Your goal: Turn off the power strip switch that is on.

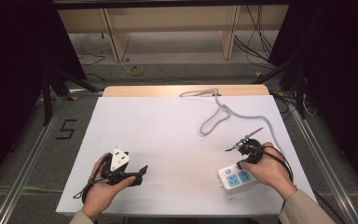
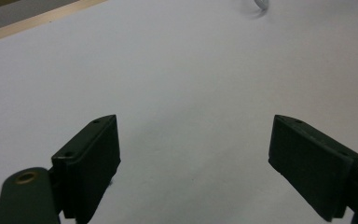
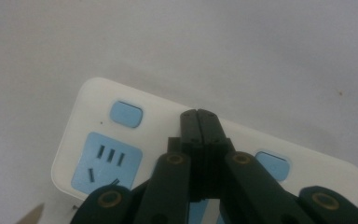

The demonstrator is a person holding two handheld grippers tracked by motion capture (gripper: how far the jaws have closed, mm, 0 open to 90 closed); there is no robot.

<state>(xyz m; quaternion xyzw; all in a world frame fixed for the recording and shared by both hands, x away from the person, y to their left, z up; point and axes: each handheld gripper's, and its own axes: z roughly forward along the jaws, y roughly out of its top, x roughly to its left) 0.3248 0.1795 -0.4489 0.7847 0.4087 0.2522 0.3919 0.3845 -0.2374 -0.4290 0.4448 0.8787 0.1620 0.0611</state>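
Power strip (image 1: 234,177), white with pale blue sockets, is lying near the right front corner of the white table (image 1: 177,140) in the high view, directly beneath the right gripper (image 1: 238,164), whose tip is pointing down at the strip's top face. Its grey cord (image 1: 223,112) is looping away beyond that gripper toward the table's far edge. The left gripper (image 1: 142,170) is lying low over bare table, well apart from the strip, with its tip pointing toward the other hand.

Looking along the left gripper (image 2: 193,154), its jaws are standing wide apart and released, with nothing but bare white table between them.

Looking along the right gripper (image 3: 199,116), its jaws are clenched flat together on nothing, and their joined tip is sitting over the white body of the power strip (image 3: 98,93), between two blue buttons: the near button (image 3: 126,114) to one side, the other button (image 3: 271,164) to the opposite side.

Judging from this, a press is being lined up. With the tip resting between the switches, a push could be landing on plain casing, or sliding the light strip across the smooth table, since nothing is bracing it.
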